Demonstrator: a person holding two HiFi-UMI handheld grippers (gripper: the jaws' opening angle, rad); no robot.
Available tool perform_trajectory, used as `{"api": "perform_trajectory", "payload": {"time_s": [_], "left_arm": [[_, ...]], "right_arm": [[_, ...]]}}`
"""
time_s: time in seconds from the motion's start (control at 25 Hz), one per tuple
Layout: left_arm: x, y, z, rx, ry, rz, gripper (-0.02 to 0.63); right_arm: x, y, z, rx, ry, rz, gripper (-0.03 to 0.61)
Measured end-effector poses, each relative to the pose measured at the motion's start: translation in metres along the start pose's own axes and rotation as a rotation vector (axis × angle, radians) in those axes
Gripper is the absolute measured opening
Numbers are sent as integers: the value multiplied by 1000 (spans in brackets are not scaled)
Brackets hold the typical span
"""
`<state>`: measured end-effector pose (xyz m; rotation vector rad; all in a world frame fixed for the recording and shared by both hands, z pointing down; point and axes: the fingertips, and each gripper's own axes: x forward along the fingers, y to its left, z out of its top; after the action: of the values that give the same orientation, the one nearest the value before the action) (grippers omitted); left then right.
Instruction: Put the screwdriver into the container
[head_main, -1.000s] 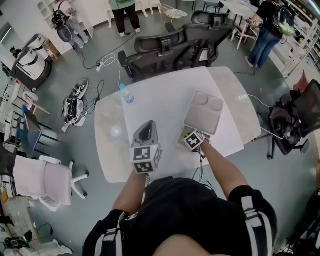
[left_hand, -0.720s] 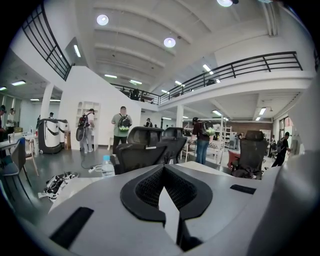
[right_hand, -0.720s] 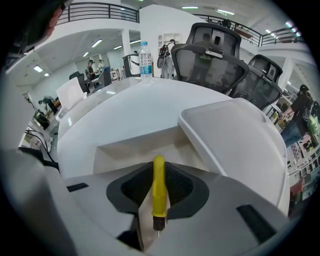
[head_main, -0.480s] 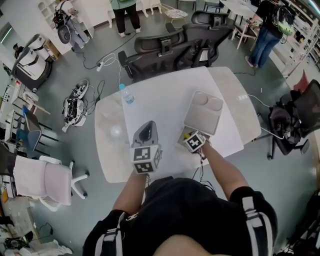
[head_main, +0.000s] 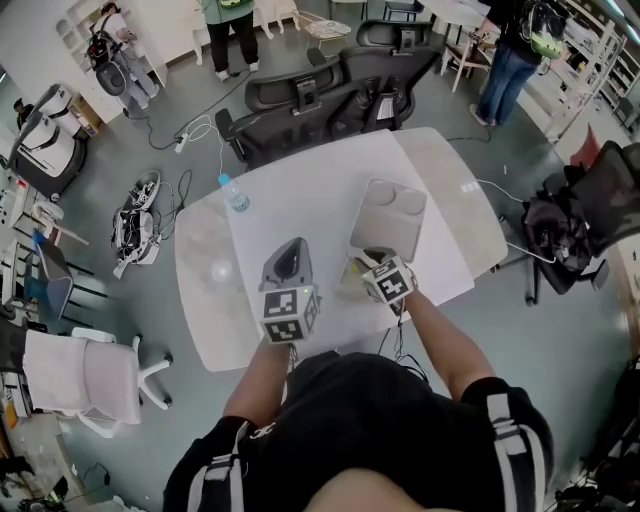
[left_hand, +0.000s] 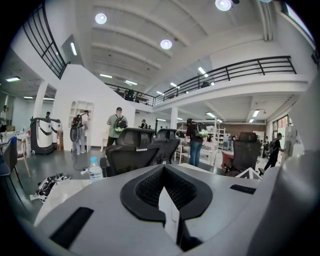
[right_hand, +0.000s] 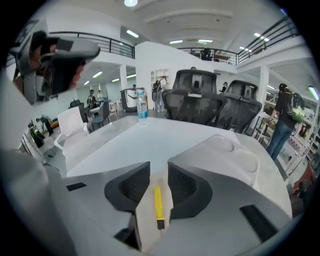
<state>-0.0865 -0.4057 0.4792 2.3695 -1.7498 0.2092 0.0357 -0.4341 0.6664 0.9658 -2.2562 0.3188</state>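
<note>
The likeliest slip is at the right gripper: its jaws stand well apart but are closing, and the screwdriver lies lengthwise right between and below them, untouched by the pads. If they pinch further before the gripper lifts off, they could catch the handle and drag or flip it back out. The screwdriver rests on a tan surface at the near end of the container, probably its open compartment, though I cannot be sure. Its round handle could also roll if bumped, and a careless withdrawal might shove the light container across the table. The left gripper, left of the container, has its tips together and holds nothing, so it adds little risk. Count: two grippers, one screwdriver, one container with two round hollows at its far end, one bottle far left of it, at least two black chairs beyond, and people further off
</note>
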Motion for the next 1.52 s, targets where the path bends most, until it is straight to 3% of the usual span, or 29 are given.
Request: {"api": "perform_trajectory", "payload": {"time_s": [0.16, 0.4, 0.52, 0.64, 0.92, 1.52], "left_arm": [[6, -11, 1, 6, -2, -29, 3], [18, -34, 6, 21, -8, -81, 3], [22, -49, 9, 28, -16, -107, 3], [25, -61, 11, 35, -21, -132, 3], [32, -79, 14, 50, -23, -171, 3], [29, -100, 21, 58, -43, -203, 3]], "right_arm": [[-45, -8, 44, 66, -178, -41, 76], [-136, -31, 119, 88, -509, -164, 21], [-177, -46, 131, 81, -642, -258, 12], [-210, -58, 127, 113, -708, -344, 12], [-243, -64, 110, 84, -753, -446, 12], [-247, -67, 99, 101, -711, -453, 12]]}}
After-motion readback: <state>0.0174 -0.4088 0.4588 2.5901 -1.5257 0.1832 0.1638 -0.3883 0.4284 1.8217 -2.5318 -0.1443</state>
